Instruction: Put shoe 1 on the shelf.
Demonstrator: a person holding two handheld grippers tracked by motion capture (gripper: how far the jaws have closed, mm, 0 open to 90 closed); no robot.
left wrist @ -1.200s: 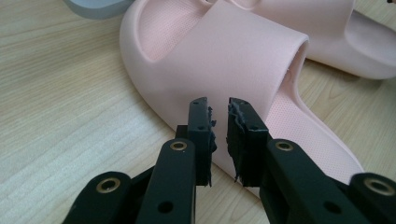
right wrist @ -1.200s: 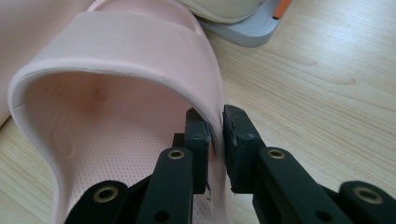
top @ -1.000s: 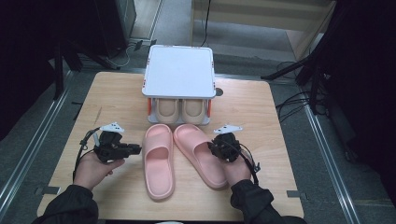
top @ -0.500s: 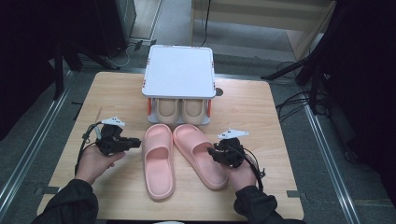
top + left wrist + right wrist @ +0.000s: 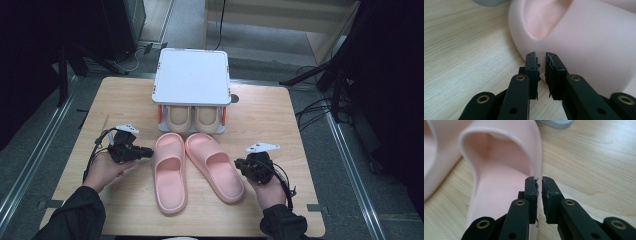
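On table — pink slippers [image 5: 197, 170], unmarked — tools flanking.

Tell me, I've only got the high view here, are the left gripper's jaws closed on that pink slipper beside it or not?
Observer: No. In the left gripper view, the left gripper has its jaws almost together, with a thin empty gap. They point at the outer side of the left slipper, at its strap.
Operator: And the right one?
Observer: It has the same thin empty gap. The right gripper sits at the outer edge of the right slipper, aimed towards the strap opening.
Operator: Are the jaws in good shape?
Observer: The pads look ragged along their inner edges.
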